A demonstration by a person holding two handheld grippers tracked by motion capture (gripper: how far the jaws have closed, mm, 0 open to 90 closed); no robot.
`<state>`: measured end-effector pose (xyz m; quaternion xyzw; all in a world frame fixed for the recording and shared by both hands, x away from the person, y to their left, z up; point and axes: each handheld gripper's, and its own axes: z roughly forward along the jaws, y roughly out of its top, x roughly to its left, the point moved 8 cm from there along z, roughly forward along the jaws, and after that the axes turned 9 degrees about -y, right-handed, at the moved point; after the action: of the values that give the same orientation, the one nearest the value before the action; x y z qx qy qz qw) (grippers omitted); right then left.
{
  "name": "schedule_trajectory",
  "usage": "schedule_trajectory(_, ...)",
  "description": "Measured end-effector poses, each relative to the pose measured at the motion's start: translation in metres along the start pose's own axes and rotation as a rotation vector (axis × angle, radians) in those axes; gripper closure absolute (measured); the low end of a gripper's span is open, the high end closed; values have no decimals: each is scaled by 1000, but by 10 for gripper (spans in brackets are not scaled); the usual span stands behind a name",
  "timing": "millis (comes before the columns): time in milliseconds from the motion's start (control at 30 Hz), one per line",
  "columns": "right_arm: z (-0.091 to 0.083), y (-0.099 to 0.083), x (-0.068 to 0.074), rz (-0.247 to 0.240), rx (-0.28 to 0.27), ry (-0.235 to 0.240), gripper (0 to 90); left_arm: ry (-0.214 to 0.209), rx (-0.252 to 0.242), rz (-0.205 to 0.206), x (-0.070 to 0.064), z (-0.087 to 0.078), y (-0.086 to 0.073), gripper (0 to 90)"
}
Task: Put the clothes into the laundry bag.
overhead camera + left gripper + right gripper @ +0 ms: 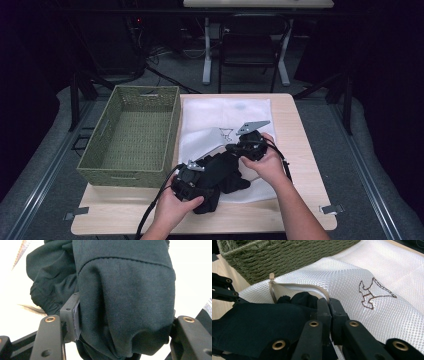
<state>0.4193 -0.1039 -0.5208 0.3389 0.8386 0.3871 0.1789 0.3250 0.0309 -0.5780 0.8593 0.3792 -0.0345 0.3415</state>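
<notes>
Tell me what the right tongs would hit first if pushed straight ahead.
Probably the white mesh bag: the right tongs are shut on its zipper edge, pointing along its top. Past that lies the woven basket, though depth is unclear.

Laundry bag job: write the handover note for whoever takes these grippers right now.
Left gripper: shut on the dark garment, near the table's front edge.
Right gripper: shut on the zippered rim of the white mesh bag, holding the opening up.
Done: part of the garment is inside the opening.
Left: most of it lies outside; push it in, likely zip after. Woven basket sits left of the bag, empty.
</notes>
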Motion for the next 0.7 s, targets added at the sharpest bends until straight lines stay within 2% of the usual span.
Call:
schedule_trajectory(67,0,0,0,-1,0,0,879,-15,-3,3,-1,2,-1,404)
schedule_trajectory(300,0,0,0,-2,1,-1,879,-16,-1,8,0,7,-7,551)
schedule_trajectory(700,0,0,1,-4,1,-2,879,-12,-23,-18,4,9,-8,668)
